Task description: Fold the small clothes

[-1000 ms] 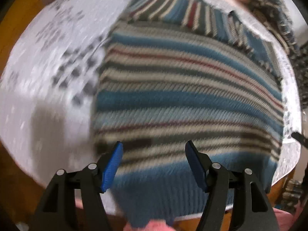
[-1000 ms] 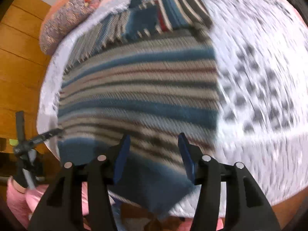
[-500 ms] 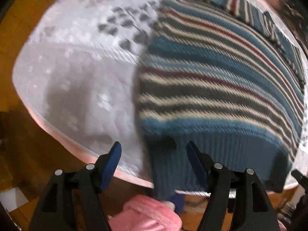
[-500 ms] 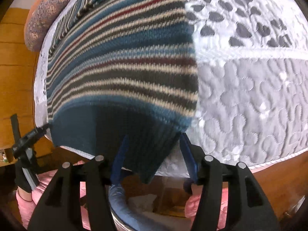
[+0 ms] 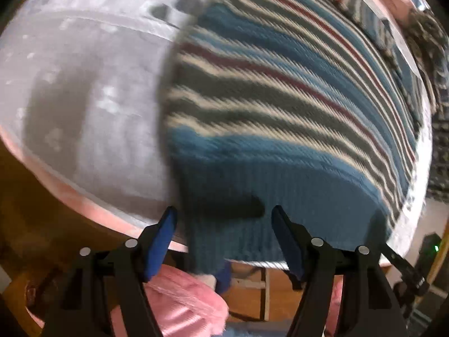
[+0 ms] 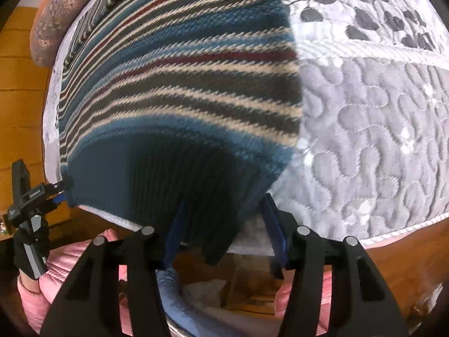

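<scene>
Black gripper [image 5: 223, 238] frames, blue jaws, silver screws, pink clothing [image 6: 56, 269].

the left wrist view is motion-smeared, the striped sweater [image 5: 280, 106] and quilted cover [image 5: 84, 90] ahead of the jaws streaking sideways. the right wrist view is sharper, knit [image 6: 182, 84] and quilt stitching [image 6: 378, 129] crisp, lit softly and evenly. both bend strongly toward dark corners, with shadow on the ribbed hem nearest the jaws.

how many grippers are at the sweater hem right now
2. The left gripper is open around the striped knit sweater hem's left corner; the right gripper is open around its right corner.
</scene>
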A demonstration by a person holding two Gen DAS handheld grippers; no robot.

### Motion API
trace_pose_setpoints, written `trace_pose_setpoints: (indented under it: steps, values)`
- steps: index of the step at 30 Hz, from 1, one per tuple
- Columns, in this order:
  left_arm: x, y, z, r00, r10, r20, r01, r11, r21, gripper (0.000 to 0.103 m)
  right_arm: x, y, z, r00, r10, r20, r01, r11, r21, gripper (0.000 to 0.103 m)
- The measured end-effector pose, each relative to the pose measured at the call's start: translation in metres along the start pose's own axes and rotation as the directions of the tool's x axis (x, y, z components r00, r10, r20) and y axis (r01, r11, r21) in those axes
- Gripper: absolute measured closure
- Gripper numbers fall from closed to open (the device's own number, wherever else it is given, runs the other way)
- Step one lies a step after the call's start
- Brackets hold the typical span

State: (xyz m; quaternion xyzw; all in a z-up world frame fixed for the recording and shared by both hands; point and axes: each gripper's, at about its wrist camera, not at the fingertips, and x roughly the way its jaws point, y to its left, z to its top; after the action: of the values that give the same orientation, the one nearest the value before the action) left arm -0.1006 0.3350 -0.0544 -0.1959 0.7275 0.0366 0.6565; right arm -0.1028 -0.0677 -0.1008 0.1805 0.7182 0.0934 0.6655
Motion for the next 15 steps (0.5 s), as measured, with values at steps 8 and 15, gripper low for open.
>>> trace_pose_setpoints:
  steps: [8, 15]
  values:
    - [-0.001, -0.007, -0.007, 1.0, 0.015, 0.004, -0.015, 1.0, 0.013, 0.075, 0.002, -0.003, -0.003, 1.0, 0.025, -0.009, -0.025, 1.0, 0.001, 0.091]
    - [-0.028, -0.016, -0.001, 0.996, -0.074, 0.059, 0.071, 0.996, 0.051, 0.09, -0.021, -0.003, -0.002, 0.994, 0.108, 0.023, -0.108, 0.994, -0.006, 0.094]
